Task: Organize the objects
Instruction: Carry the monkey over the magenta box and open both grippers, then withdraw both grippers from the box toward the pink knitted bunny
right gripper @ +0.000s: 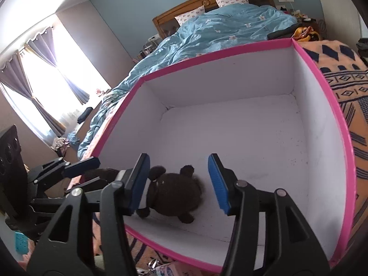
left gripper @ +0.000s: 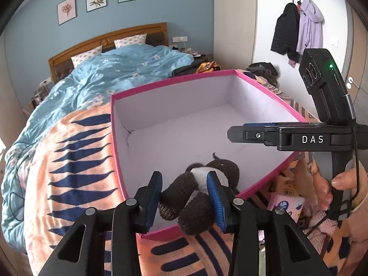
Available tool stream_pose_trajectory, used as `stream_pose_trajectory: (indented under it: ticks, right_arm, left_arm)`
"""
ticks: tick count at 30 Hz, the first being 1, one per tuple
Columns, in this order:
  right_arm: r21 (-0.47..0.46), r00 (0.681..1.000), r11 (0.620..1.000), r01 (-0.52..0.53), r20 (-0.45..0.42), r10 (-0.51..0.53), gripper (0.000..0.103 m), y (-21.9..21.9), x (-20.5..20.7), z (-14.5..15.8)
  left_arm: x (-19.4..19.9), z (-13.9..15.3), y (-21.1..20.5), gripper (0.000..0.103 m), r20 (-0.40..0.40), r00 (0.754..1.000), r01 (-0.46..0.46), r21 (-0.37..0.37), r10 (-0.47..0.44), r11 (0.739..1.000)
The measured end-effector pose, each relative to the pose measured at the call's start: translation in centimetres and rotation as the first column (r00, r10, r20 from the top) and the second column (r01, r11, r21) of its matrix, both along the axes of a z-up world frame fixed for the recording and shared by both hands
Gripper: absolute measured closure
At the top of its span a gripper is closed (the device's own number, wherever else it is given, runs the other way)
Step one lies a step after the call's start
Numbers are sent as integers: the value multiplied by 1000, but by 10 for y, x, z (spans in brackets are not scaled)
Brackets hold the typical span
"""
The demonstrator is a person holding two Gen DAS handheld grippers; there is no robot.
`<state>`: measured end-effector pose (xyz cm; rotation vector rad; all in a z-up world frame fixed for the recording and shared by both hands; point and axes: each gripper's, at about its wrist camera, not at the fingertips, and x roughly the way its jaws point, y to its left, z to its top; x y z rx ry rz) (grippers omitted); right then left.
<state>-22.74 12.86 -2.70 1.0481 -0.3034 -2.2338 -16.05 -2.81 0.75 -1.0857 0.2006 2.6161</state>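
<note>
A brown and white plush bear (left gripper: 197,191) hangs over the near rim of a pink box (left gripper: 161,85) with a white inside, which stands on the bed. My left gripper (left gripper: 185,197) is shut on the bear's legs at the rim. In the right wrist view the bear's head and body (right gripper: 174,193) lie on the box floor (right gripper: 241,138) near the front left corner. My right gripper (right gripper: 178,181) is open and empty above the bear, inside the box. The right gripper's body (left gripper: 287,138) shows at the right of the left wrist view, over the box's right rim.
The box sits on an orange and navy patterned blanket (left gripper: 76,161). A blue duvet (left gripper: 128,69) covers the far bed. A tissue pack (left gripper: 286,204) and small cartons lie right of the box. Coats (left gripper: 296,30) hang on the wall. A window with curtains (right gripper: 46,87) is at left.
</note>
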Motion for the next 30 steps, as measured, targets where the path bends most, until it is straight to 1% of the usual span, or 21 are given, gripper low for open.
stream_pose_trajectory:
  ticks: [2,4,6,7,12,13,15,16,17,19,21,22,23,25,28,30]
  right_arm:
    - [16,1000,1000,3,-13,-3,47,2,3,0]
    - [31,1000,1000,1,-28,0,46,3,6,1]
    - [60,998,998,3,-56,0,39,4,8,2]
    - [75,997,997,7,-72,-1,38,5,9,2]
    - [130,993,991,17,-117,-2,38,12,12,0]
    - [132,993,991,15,-119,1,38,14,12,0]
    - [135,992,991,15,-126,2,38,19,14,2]
    - [132,992,991,10,-128,7,38,22,16,3]
    - [127,991,992,5,-130,12,37,24,18,4]
    - [116,990,993,-7,-136,23,36,28,23,7]
    - [110,988,994,-16,-149,32,34,31,30,11]
    - [105,987,994,-26,-156,42,34,33,35,13]
    - [101,986,994,-35,-160,51,33,34,39,15]
    - [93,982,994,-52,-176,68,33,39,49,20]
    - [75,977,994,-80,-190,93,33,46,64,25]
    - [64,974,993,-94,-201,105,32,52,75,29]
  left_arm:
    - [1,0,0,57,3,1000,5,-6,-5,1000]
    - [1,-1,-1,56,13,1000,9,6,-9,1000]
    - [2,-2,-2,56,23,999,23,16,-23,1000]
    - [3,-3,-2,56,26,999,25,18,-26,1000]
    - [10,-4,-1,56,50,998,38,31,-40,999]
    - [13,-4,1,56,44,998,41,19,-42,999]
    - [19,-3,5,49,18,1000,25,-23,-25,999]
    - [21,-2,5,39,-12,1000,-26,-65,25,998]
    - [23,-2,6,36,-31,998,-64,-93,61,994]
    - [27,-3,7,36,-62,994,-101,-131,94,986]
    - [31,-3,6,36,-81,989,-131,-135,121,982]
    - [35,-1,6,36,-98,986,-144,-134,132,980]
    - [39,1,6,36,-114,986,-138,-119,124,983]
    - [51,7,4,36,-143,984,-121,-71,110,990]
    - [72,17,-1,35,-187,979,-78,-2,76,997]
    - [88,21,-1,31,-199,979,-30,46,39,998]
